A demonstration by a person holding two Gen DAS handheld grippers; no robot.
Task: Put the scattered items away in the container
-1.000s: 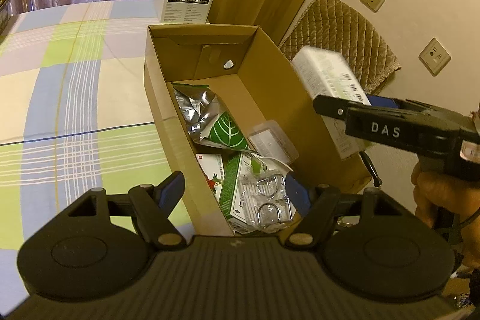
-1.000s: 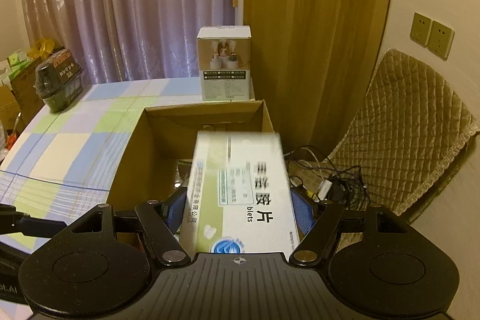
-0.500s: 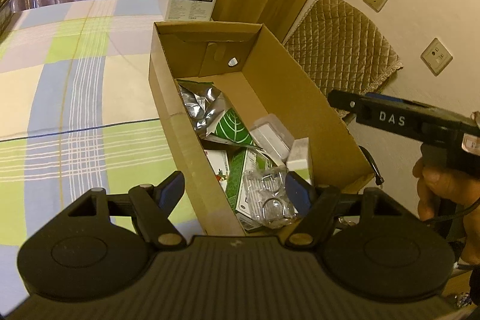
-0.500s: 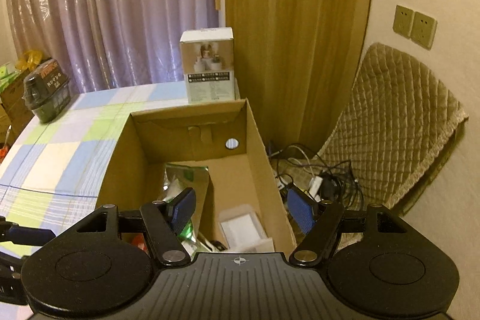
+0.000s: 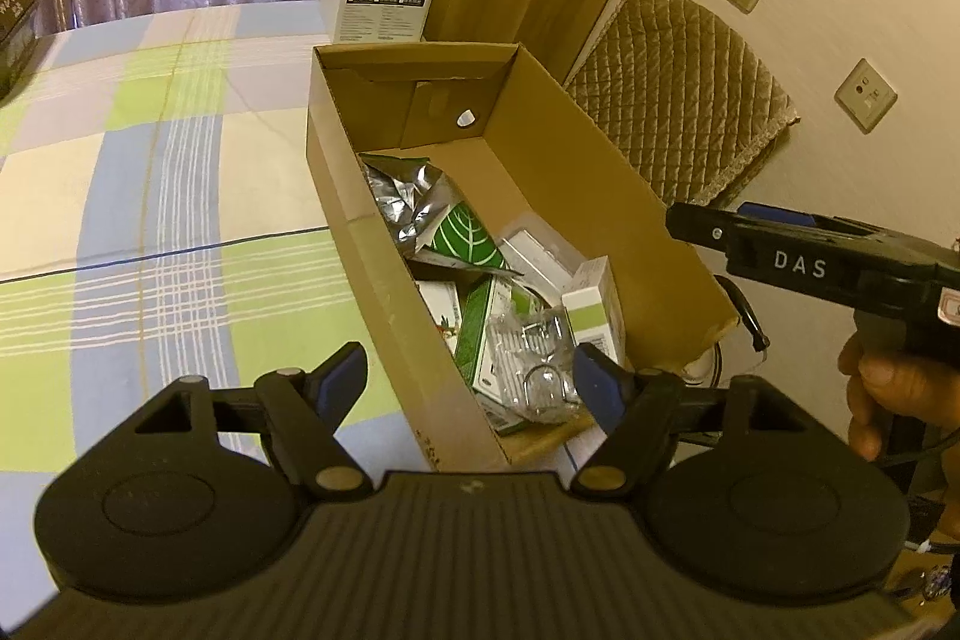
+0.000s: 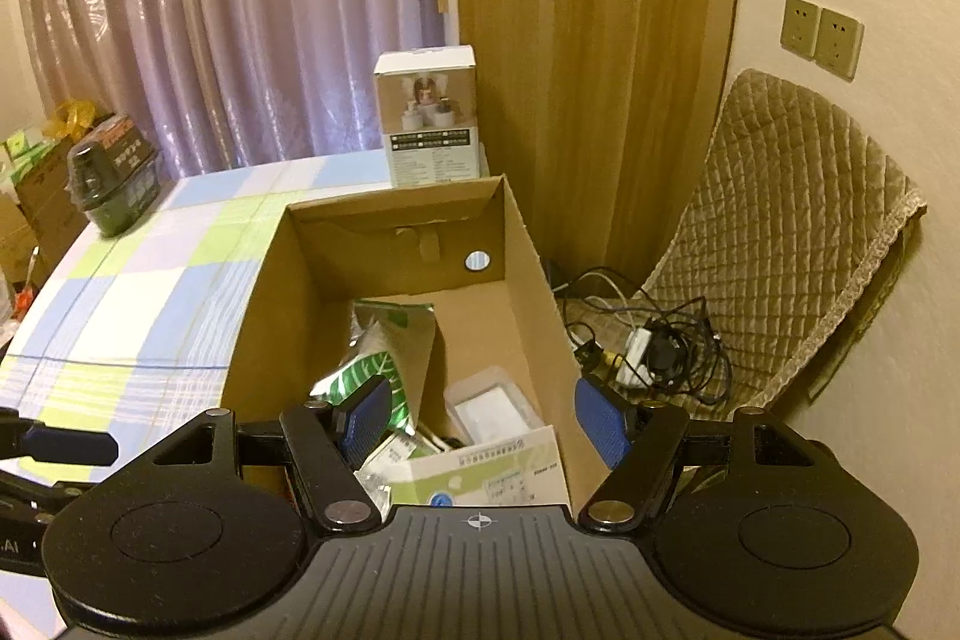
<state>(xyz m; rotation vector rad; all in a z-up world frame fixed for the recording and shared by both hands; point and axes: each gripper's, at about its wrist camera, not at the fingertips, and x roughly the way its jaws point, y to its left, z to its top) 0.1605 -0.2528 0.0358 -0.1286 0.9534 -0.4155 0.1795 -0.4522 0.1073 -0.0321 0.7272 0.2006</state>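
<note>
An open cardboard box (image 5: 372,244) stands on the checked bed; it also shows in the right wrist view (image 6: 528,268). Inside lie a silver and green foil pouch (image 5: 432,214), clear plastic packs (image 5: 534,370) and a white and green medicine box (image 5: 591,304), seen again in the right wrist view (image 6: 504,472). My left gripper (image 5: 468,382) is open and empty over the box's near end. My right gripper (image 6: 480,418) is open and empty above the box; in the left wrist view its body (image 5: 798,262) hangs past the box's right wall.
A white product box (image 6: 429,124) stands behind the cardboard box. A dark green container (image 6: 114,184) sits at the bed's far left. A quilted chair (image 6: 780,244) and tangled cables (image 6: 654,346) are right of the box. Curtains (image 6: 240,10) hang behind.
My right gripper opened and let go of the white and green medicine box, which dropped into the cardboard box. The right gripper drew back to the right. The left gripper stayed open.
</note>
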